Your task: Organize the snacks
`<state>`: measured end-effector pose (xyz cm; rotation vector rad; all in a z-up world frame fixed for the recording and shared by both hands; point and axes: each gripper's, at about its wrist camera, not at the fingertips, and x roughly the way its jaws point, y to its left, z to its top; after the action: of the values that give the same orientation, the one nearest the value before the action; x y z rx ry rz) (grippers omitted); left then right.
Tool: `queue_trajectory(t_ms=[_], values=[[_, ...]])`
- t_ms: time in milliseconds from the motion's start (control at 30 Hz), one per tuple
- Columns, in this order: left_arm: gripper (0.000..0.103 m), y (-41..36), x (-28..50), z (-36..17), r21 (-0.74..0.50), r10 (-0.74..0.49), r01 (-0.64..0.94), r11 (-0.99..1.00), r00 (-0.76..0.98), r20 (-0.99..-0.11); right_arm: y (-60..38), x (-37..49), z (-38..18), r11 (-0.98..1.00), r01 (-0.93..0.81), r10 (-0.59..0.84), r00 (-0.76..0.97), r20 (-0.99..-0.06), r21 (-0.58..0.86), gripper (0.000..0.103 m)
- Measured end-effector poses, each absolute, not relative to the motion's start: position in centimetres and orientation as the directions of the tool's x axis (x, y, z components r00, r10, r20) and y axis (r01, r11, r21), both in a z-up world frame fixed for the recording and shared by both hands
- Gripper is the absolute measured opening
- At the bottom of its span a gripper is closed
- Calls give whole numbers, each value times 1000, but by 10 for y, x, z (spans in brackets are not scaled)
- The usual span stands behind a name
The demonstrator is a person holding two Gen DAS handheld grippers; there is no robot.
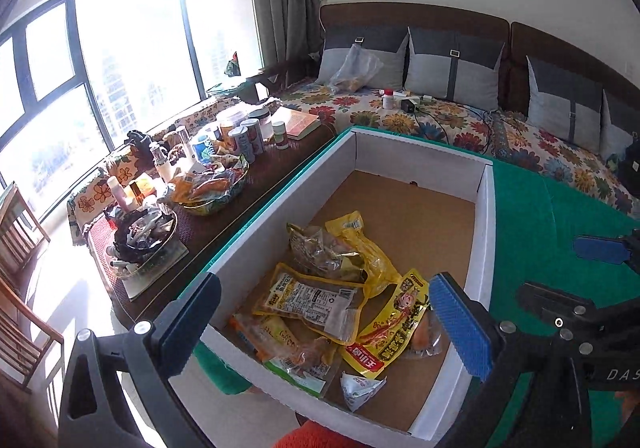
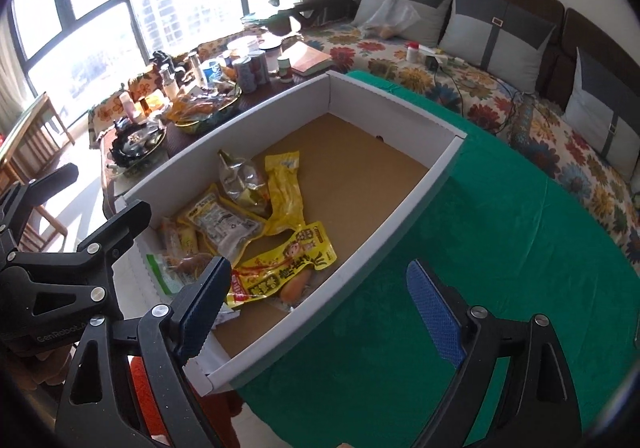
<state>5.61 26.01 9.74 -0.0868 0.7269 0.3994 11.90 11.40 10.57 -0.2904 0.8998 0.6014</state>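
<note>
We see the box (image 1: 420, 163) open on top, its far half bare; snacks (image 1: 320, 296) crowd the near end. The green cloth (image 2: 460, 248) beside it lies free. Clutter fills the table (image 1: 240, 215) behind.

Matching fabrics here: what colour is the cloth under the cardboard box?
Green cloth, clearest in the right wrist view.
</note>
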Motion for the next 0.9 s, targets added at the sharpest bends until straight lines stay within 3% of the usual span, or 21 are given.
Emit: queue_trajectory(t_ms=[367,533,900], values=[[103,287,51,85,-12,280,-423,906,621,-732,126,122,97,791,-612,357,456,-815,4,92],[103,291,49,83,38,328,-439,897,606,-724,135,120,95,782,-623,353,458,-816,-12,92],[103,301,48,78,22,325,-462,886,587,-741,139,123,89,783,-621,330,465,-822,-37,92]])
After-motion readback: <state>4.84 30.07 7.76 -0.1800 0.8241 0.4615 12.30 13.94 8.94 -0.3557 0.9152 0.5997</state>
